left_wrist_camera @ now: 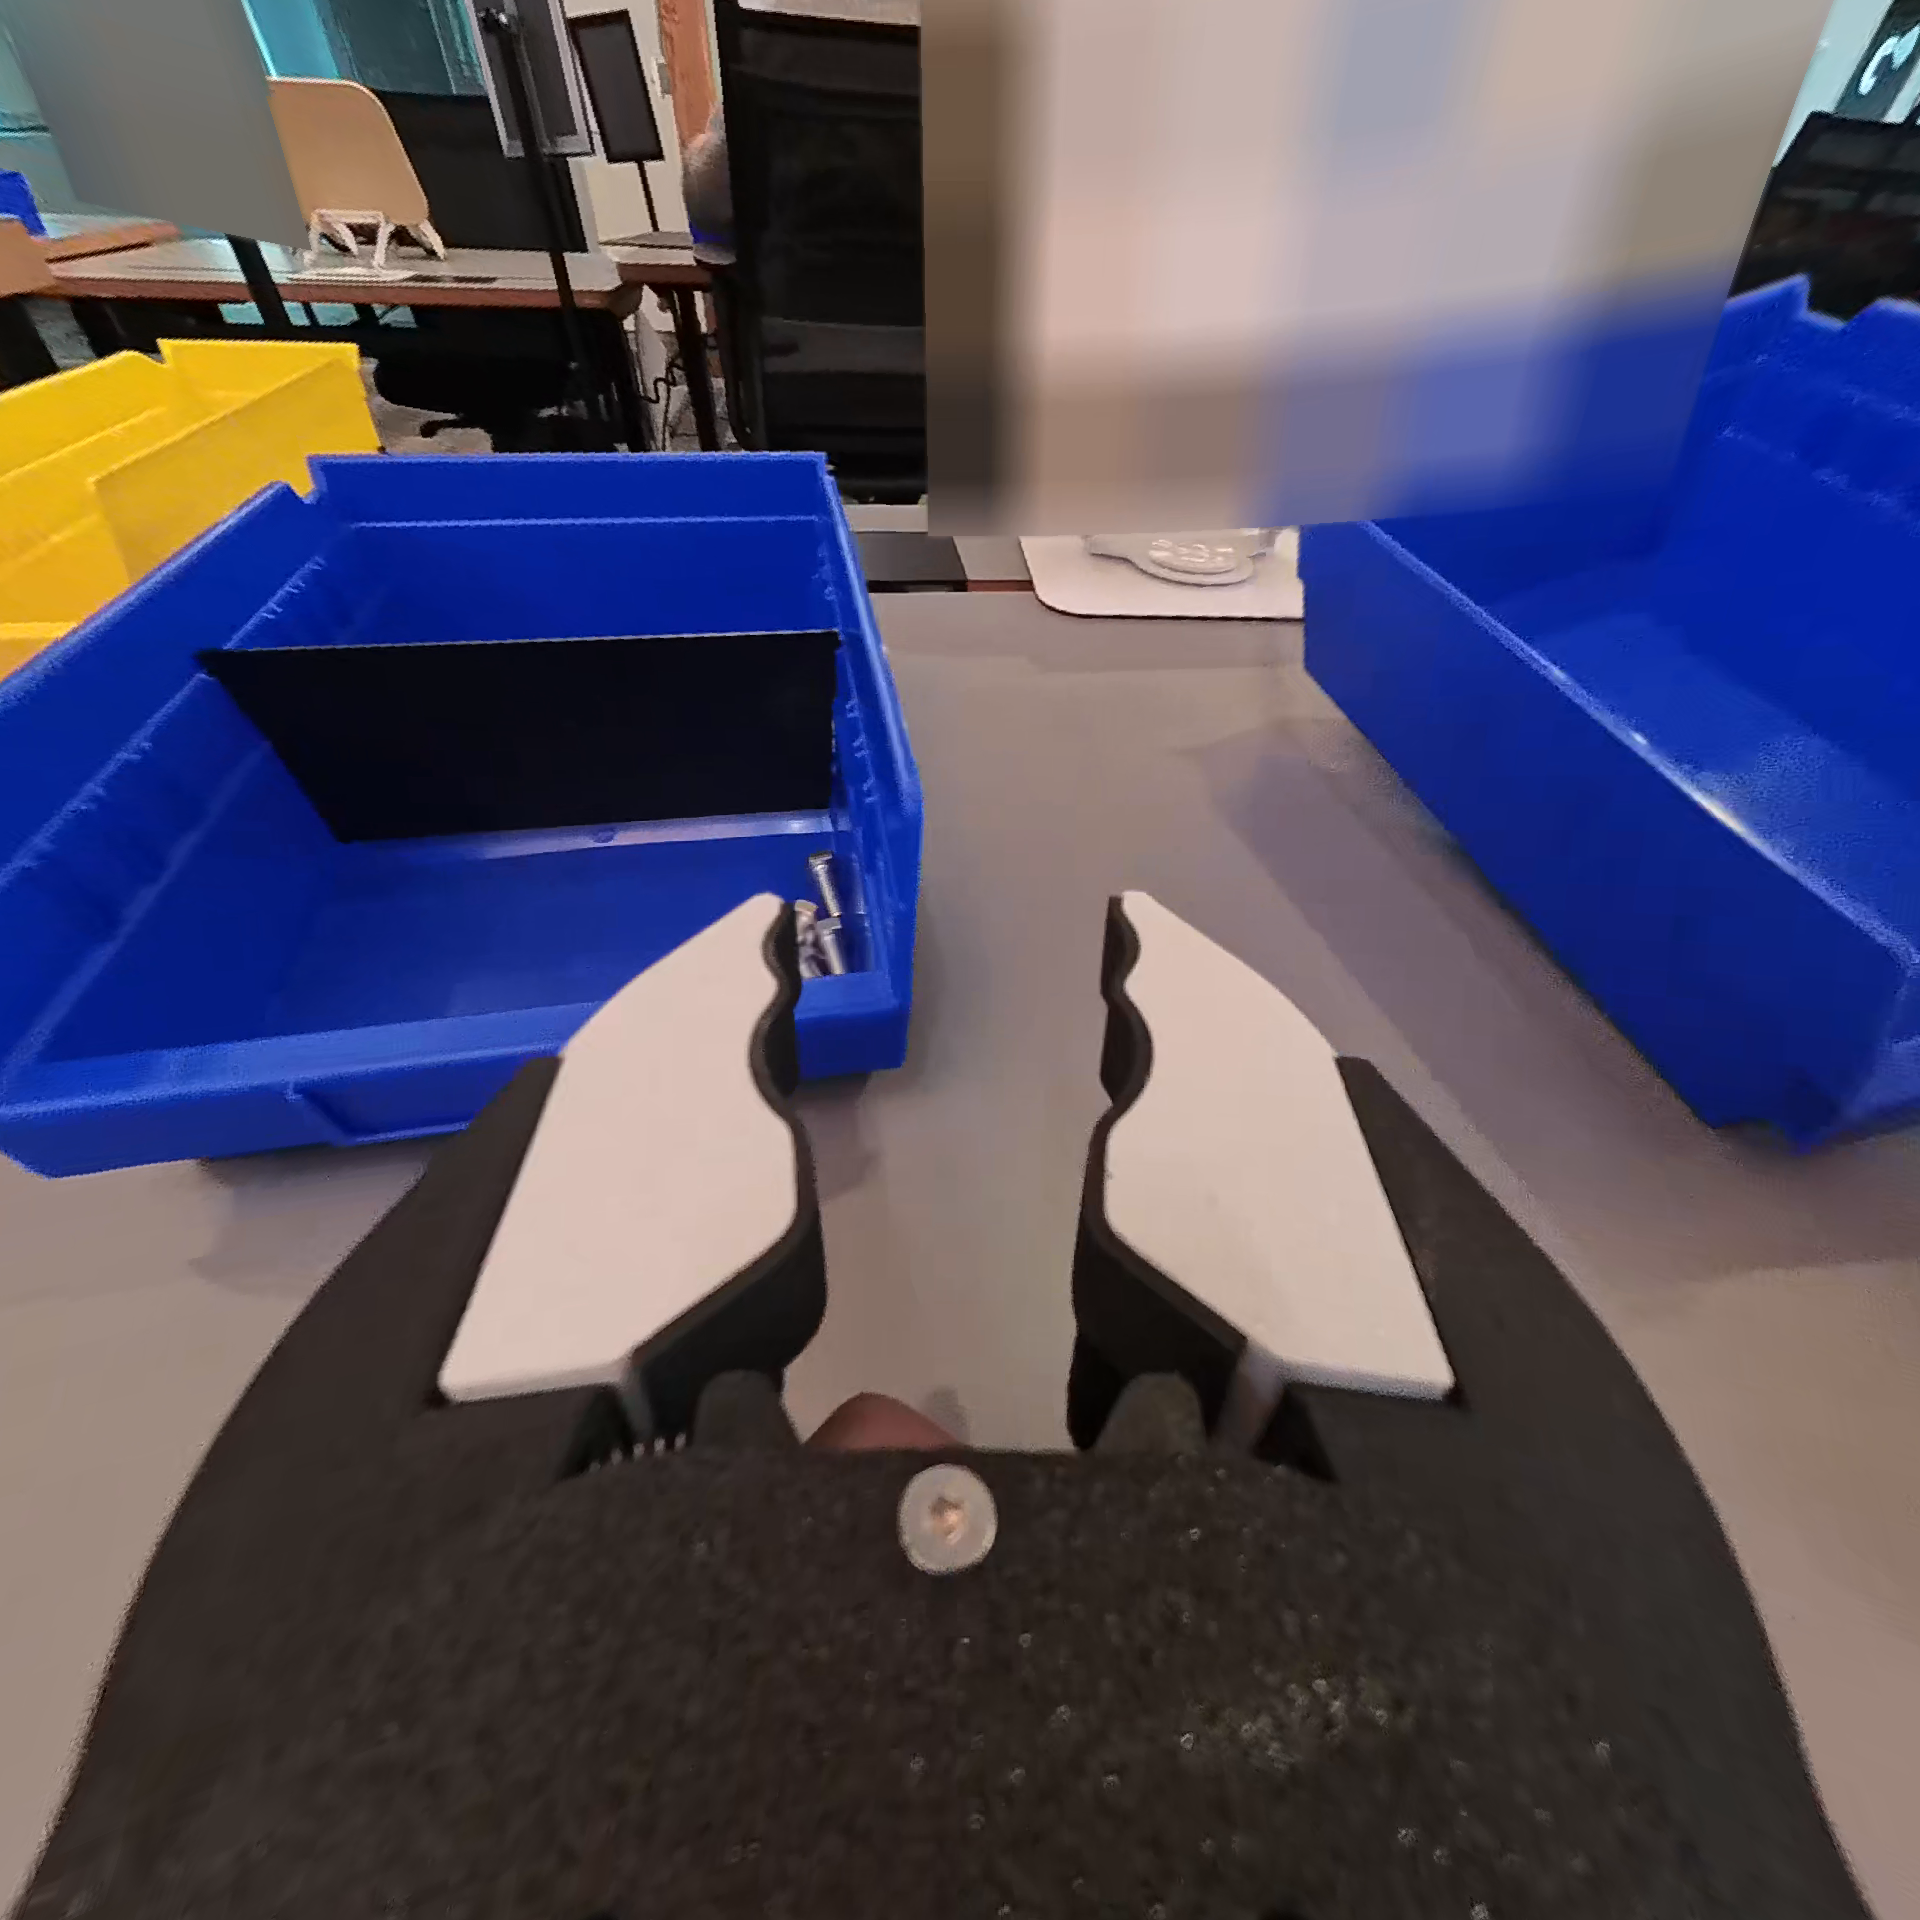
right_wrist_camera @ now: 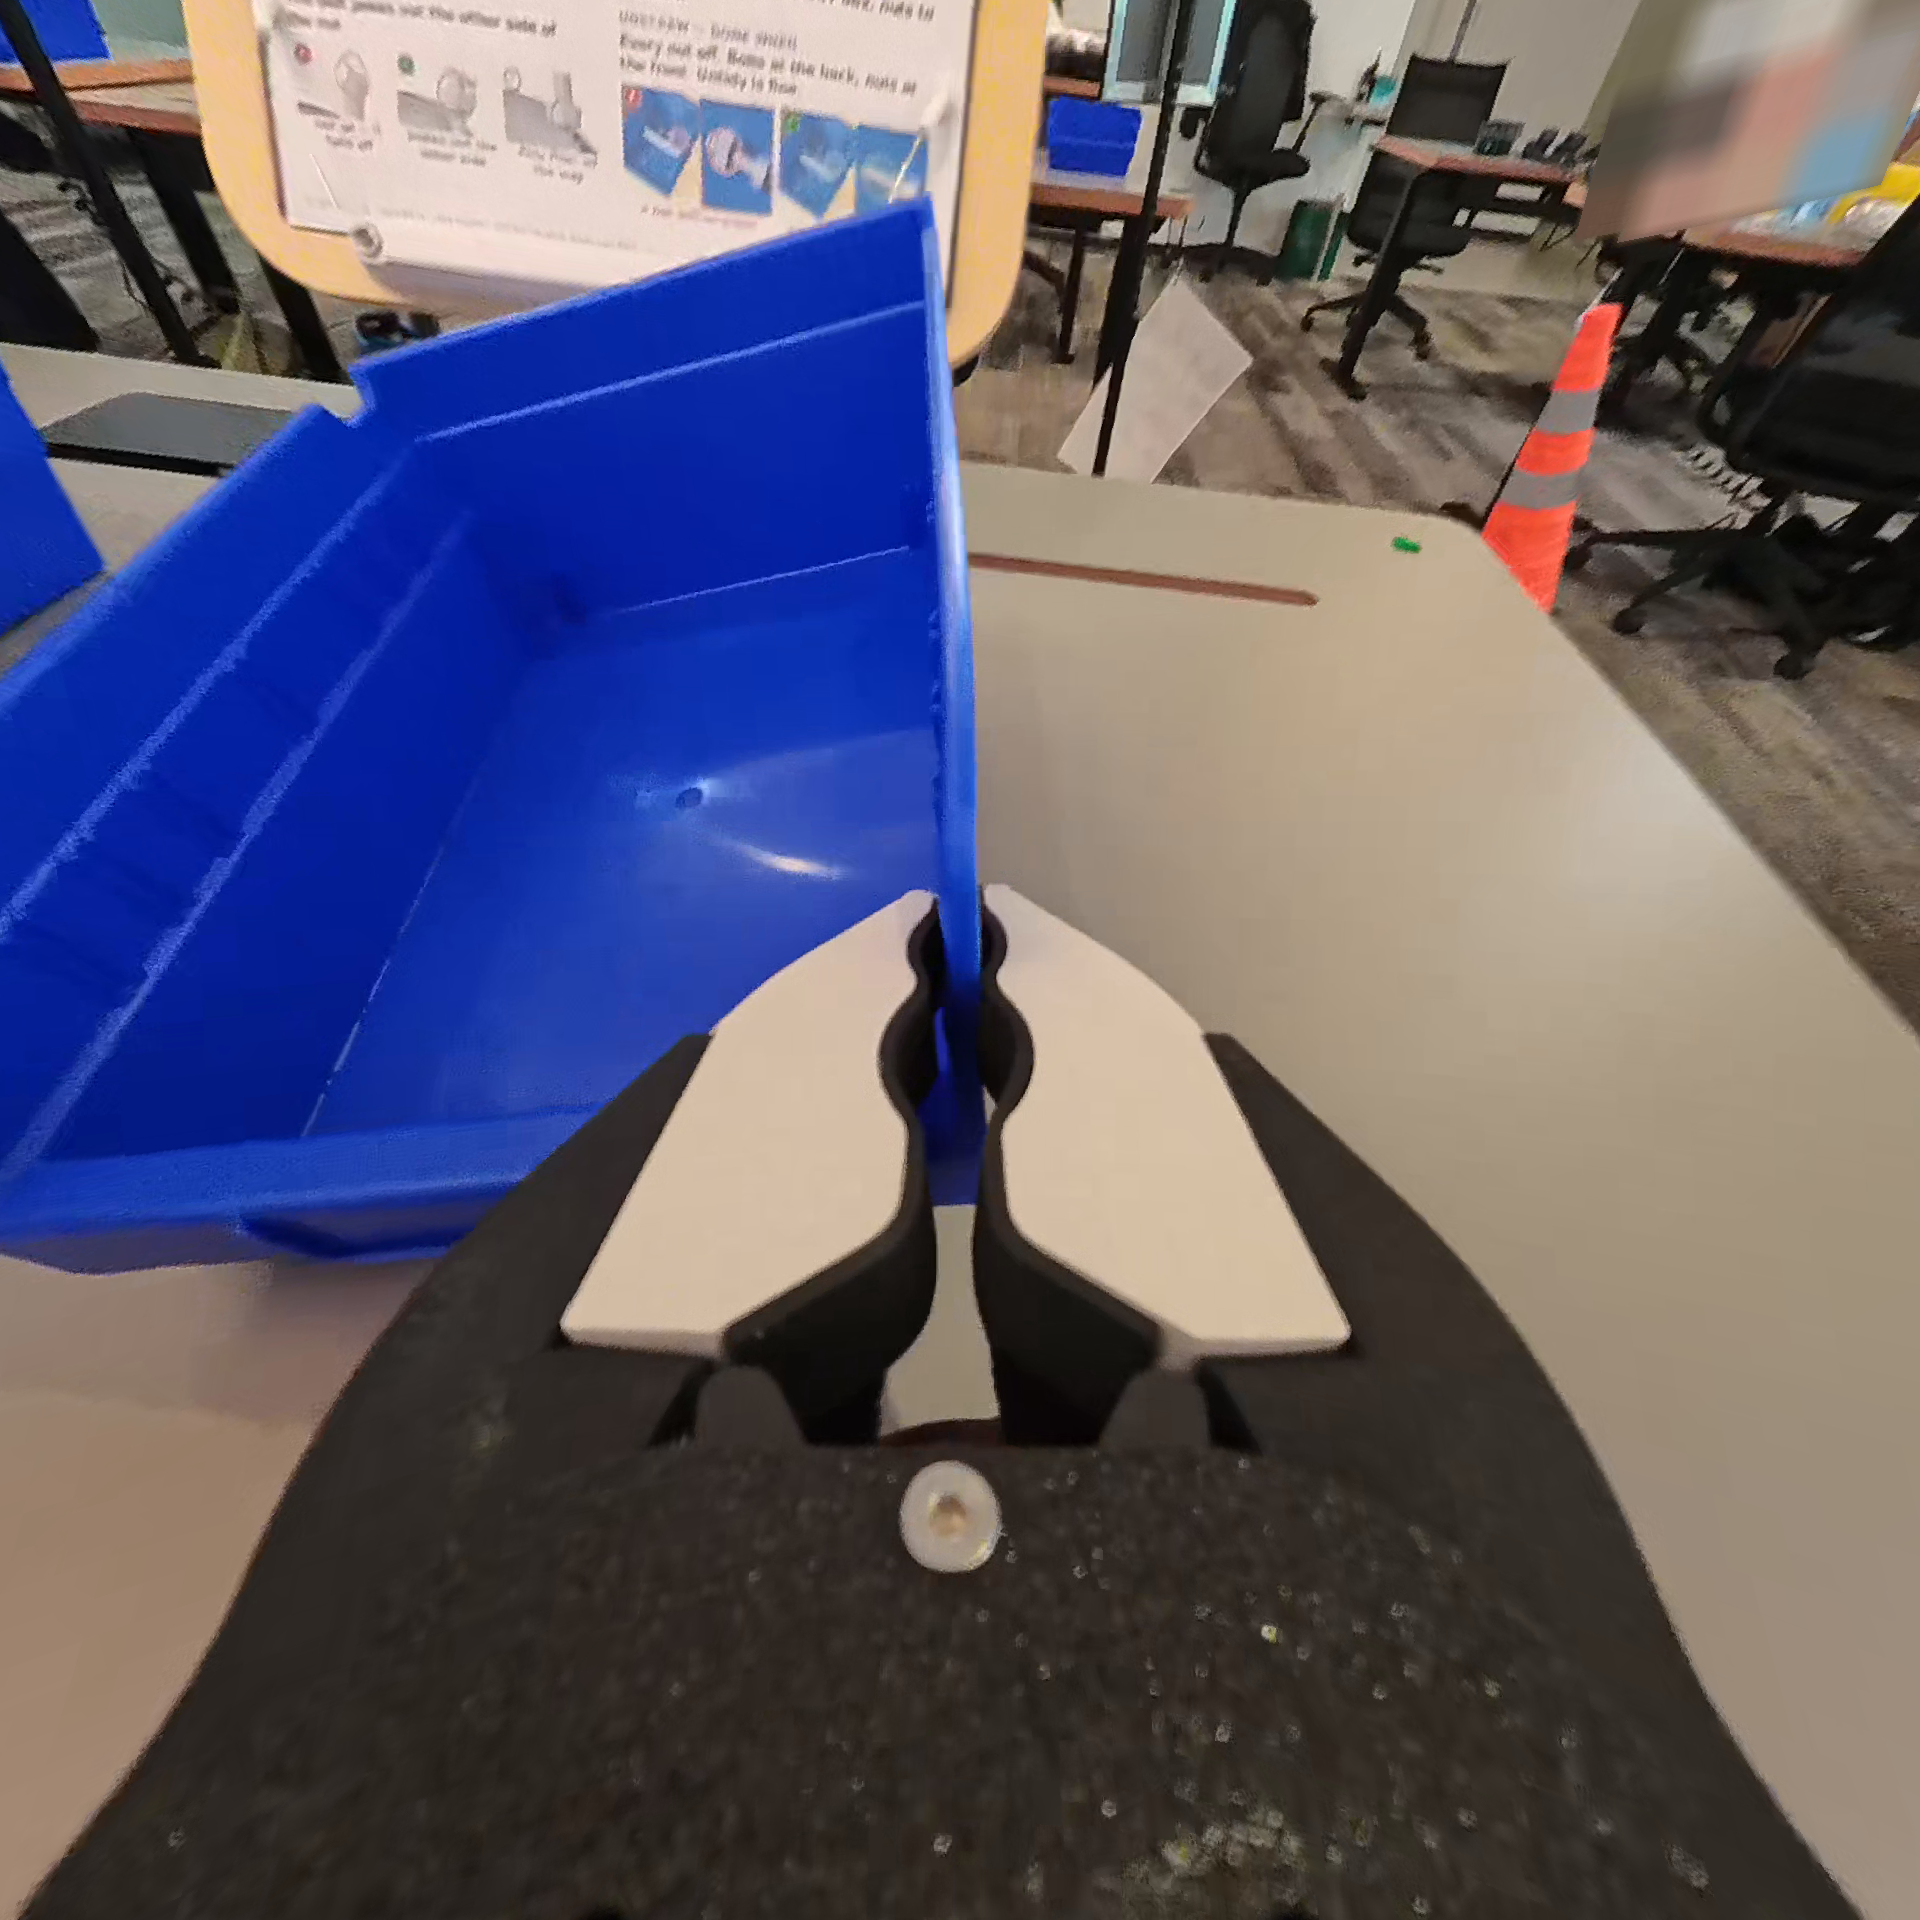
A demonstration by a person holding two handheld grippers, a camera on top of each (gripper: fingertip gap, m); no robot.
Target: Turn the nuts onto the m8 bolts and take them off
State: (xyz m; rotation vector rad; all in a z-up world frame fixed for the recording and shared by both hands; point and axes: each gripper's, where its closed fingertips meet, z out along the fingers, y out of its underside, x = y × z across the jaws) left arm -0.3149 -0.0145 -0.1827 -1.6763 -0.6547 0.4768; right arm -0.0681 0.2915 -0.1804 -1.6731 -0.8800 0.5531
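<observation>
In the right wrist view my right gripper [right_wrist_camera: 961,914] is shut on the right side wall of an empty blue bin [right_wrist_camera: 623,748]; both pads press on the wall and the bin sits tilted on the table. The same bin shows at the right of the left wrist view [left_wrist_camera: 1621,748]. My left gripper [left_wrist_camera: 951,914] is open and empty above the grey table, just right of a second blue bin [left_wrist_camera: 343,935] with a black divider [left_wrist_camera: 540,727]. Several silver bolts [left_wrist_camera: 826,925] lie in that bin's front right corner, next to my left fingertip [left_wrist_camera: 748,935].
Yellow bins [left_wrist_camera: 156,457] stand at the far left. A white card with metal parts [left_wrist_camera: 1174,571] lies at the table's back edge. An instruction board [right_wrist_camera: 613,135] stands behind the tilted bin. An orange cone [right_wrist_camera: 1558,447] stands on the floor to the right. One gripper's finger ends stand about 40 cm off the other's.
</observation>
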